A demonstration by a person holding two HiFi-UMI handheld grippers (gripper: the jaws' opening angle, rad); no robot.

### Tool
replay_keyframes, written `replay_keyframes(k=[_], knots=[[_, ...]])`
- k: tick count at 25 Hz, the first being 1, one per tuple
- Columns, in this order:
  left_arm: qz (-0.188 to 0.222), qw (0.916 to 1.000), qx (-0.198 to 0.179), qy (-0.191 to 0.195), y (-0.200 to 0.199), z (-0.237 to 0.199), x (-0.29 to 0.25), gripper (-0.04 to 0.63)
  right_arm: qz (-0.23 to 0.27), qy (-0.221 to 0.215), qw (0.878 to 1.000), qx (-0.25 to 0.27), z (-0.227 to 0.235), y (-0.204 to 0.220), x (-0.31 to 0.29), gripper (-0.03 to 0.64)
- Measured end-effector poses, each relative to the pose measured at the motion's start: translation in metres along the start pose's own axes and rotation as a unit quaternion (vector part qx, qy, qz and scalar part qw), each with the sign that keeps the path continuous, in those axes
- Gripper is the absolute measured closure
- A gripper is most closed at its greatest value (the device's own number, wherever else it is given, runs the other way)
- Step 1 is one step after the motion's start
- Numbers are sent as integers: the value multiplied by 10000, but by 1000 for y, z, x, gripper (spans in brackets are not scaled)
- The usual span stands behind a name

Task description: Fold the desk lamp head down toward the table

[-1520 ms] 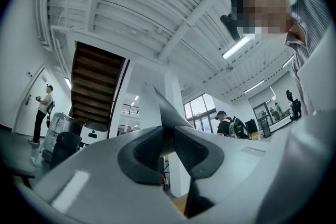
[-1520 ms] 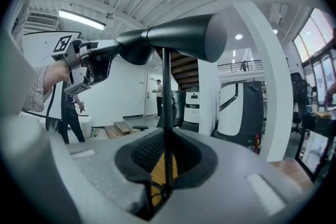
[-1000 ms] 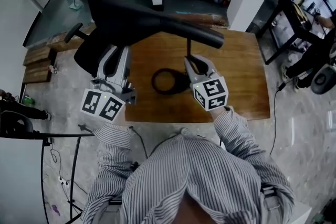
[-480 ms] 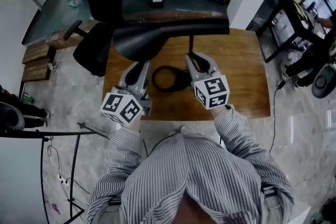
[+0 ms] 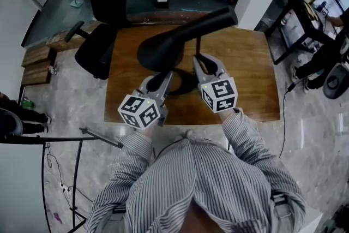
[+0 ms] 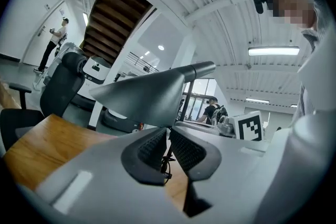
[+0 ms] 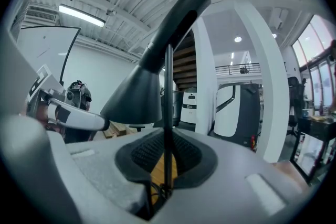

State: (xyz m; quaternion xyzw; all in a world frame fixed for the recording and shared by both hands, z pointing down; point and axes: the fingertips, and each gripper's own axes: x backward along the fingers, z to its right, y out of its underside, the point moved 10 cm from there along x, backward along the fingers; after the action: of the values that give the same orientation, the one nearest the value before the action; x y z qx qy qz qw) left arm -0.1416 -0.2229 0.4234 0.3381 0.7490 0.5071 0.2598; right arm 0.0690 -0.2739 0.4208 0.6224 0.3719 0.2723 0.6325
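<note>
2 claws, left claw (image 6: 167,140) closing narrow on lamp head (image 5: 162,49) rim, right claw (image 7: 167,157) clamped on lamp pole (image 7: 168,86)

The table (image 5: 248,71) is brown wood with darker streaks. The lamp (image 5: 163,47) on it is black all over. The chair (image 5: 95,54) beside the table is black too. Round the table the floor (image 5: 311,117) is cloudy pale grey. The person's shirt (image 5: 207,183) has thin grey-and-white stripes.
</note>
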Motion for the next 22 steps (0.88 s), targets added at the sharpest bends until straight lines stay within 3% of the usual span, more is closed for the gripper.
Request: replay_keyframes(k=[6,18,22], knots=[[-354,9992,-190,86,7,7,-12,591,-21,16,10000,-18,-1,-1,0,577],[-442,9986,-284,-59,11,10,-15,591,117,30,9999,96,-1,0,2,575],[-613,9959,-646,-177,16,22,-14,591,278,25,9996,41,-2,2,15,574]])
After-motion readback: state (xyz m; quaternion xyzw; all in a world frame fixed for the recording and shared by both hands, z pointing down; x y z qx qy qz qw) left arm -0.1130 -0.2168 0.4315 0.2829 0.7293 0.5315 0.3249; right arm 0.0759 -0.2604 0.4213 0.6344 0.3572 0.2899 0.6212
